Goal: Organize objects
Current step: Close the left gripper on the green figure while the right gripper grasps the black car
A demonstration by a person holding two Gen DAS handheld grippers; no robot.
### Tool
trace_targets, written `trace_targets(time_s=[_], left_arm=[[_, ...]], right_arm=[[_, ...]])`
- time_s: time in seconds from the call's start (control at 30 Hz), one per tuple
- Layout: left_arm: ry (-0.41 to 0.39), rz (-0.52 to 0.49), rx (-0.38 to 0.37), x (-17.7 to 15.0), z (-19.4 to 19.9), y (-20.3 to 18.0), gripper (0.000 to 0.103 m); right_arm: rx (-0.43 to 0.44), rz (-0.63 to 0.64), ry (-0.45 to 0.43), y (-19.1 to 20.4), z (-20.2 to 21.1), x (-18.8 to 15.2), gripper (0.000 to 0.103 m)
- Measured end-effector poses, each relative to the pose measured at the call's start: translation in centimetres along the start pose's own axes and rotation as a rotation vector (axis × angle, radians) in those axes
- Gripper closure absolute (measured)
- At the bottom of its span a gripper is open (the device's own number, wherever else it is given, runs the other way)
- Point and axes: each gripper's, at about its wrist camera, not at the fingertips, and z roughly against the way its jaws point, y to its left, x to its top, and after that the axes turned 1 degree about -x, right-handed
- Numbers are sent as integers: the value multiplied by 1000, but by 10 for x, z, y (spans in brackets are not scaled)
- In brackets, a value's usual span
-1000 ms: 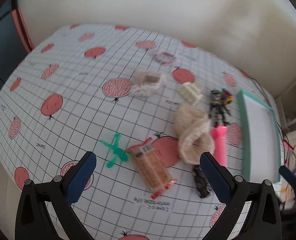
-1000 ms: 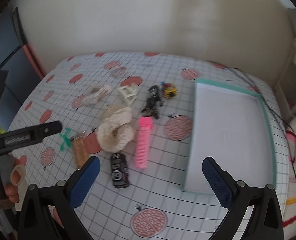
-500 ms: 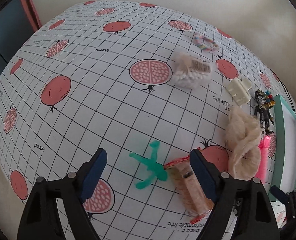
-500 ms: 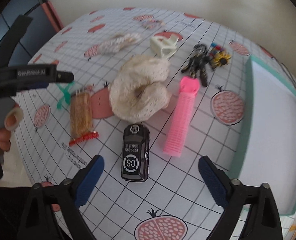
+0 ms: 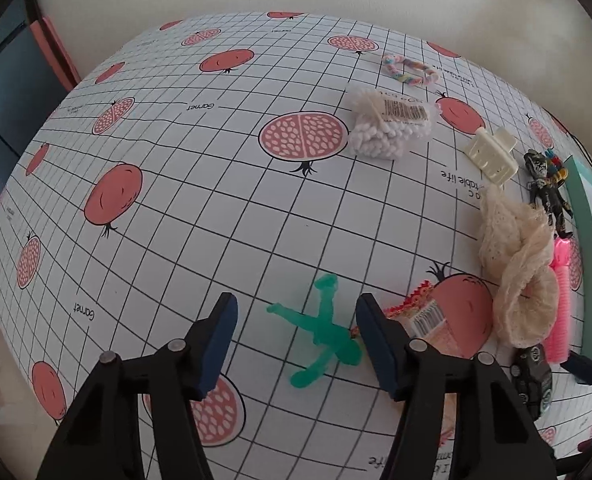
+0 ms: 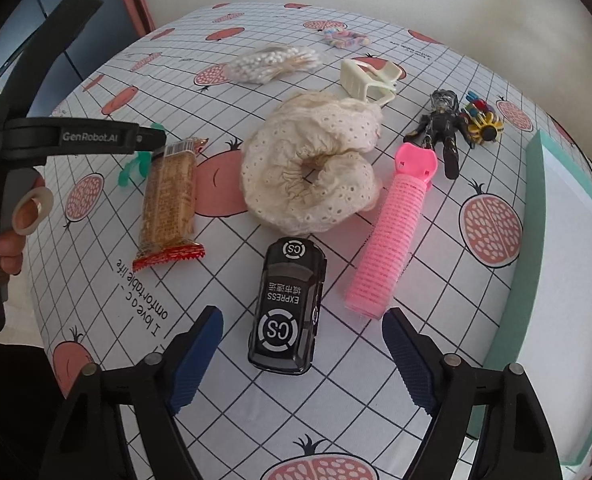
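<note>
The left gripper [image 5: 296, 326] is seen low over the tabletop [image 5: 199, 208], which is covered by a gridded cloth printed with pomegranates; its jaws are held partly open and nothing is gripped, though a green toy figure [image 5: 324, 330] lies flat between the two blue pads. Just to the right of that figure a wrapped snack bar [image 6: 169, 196] is laid, its red crimped end turned toward the near edge. The right gripper [image 6: 302, 362] is held wide open and empty, with a black toy car [image 6: 287, 306] marked "EXPRESS" lying between its jaws, untouched. Beyond the car a cream lace scrunchie [image 6: 310, 168] is found, and just beside it on the right a pink hair roller [image 6: 392, 240] is laid lengthwise. Farther back a cream hair claw [image 6: 370, 78], a dark action figure [image 6: 440, 126] and a small multicoloured toy [image 6: 482, 122] are seen, with a packet of cotton swabs [image 6: 273, 64] and a pastel beaded band [image 6: 344, 38] toward the far side. A white tray with a teal rim [image 6: 534, 216] is set at the right edge. The left tool's handle is held by a hand [image 6: 5, 220] seen in the right wrist view.
</note>
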Motion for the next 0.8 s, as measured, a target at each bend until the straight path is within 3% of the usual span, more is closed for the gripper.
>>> trace_targets(time_s=[0.23, 0.57, 0.8], left_arm=[[-10, 17, -35, 2, -11, 7, 46], [-65, -29, -42, 0, -8, 0, 70], [-86, -31, -56, 0, -7, 2, 71]], right_arm=[[39, -6, 4, -3, -1, 1, 31], [74, 28, -4, 4, 1, 5, 47], [80, 40, 1, 11, -3, 14, 55]])
